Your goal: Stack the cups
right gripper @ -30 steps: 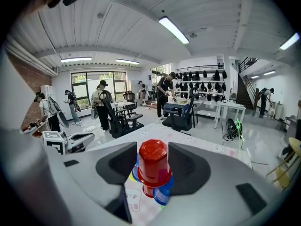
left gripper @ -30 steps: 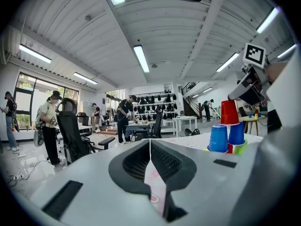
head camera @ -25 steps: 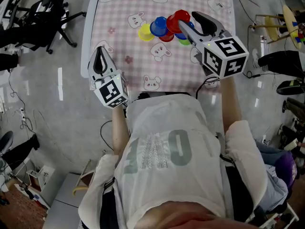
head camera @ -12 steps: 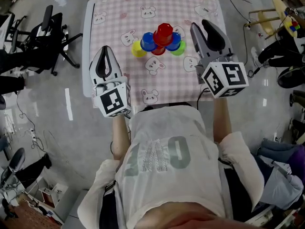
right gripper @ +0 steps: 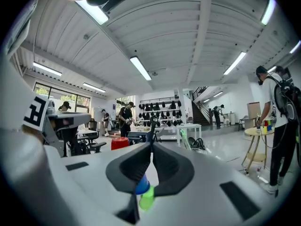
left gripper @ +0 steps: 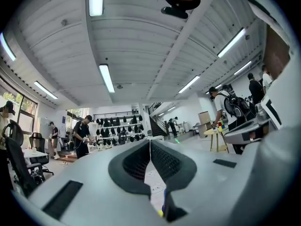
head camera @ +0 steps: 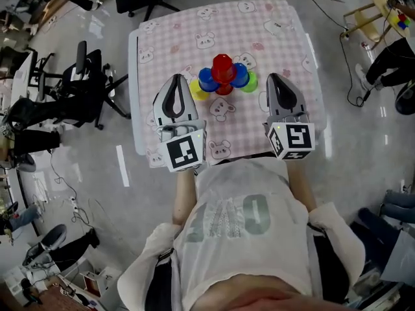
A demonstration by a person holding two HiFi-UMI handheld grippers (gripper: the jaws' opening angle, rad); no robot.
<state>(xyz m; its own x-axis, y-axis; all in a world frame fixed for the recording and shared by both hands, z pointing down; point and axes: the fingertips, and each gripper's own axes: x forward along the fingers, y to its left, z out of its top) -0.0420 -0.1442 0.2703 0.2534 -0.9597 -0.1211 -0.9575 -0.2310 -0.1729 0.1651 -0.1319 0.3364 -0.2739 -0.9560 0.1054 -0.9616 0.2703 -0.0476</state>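
While the light, likely slippery plastic cups [head camera: 223, 76] are sitting piled on the table [head camera: 285, 31] just ahead, the left gripper [head camera: 176, 81] and right gripper [head camera: 278, 80], its jaws having just closed, are hovering pressed together on nothing, so pinching a rim seems wisest.

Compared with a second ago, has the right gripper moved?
Yes. The right gripper has drawn back from the cups, where its tip was, toward the table's near edge. Its jaws have just closed with nothing between them.
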